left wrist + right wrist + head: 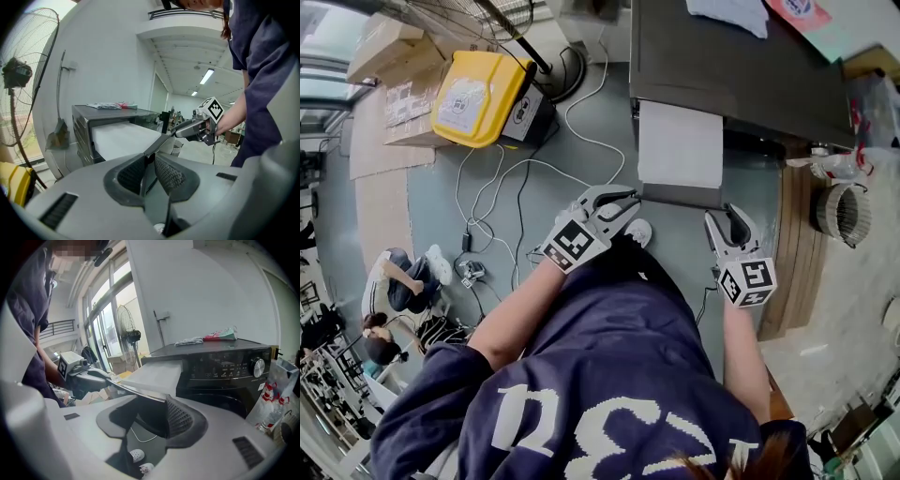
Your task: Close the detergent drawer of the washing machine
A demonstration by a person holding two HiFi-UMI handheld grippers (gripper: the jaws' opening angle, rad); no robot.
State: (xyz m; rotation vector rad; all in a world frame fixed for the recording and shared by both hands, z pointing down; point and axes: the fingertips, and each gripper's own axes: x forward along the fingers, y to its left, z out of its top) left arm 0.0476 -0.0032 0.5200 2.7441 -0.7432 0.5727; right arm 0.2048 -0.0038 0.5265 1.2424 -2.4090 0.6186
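Before the open drawer [679,145], left gripper [630,204] narrowly straddles its front corner, right gripper [722,216] gapes alongside; closing now needs a straight inward push.

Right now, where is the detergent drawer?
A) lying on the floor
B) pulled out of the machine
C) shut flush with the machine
B: in the head view the white detergent drawer juts out from the front of the dark washing machine.
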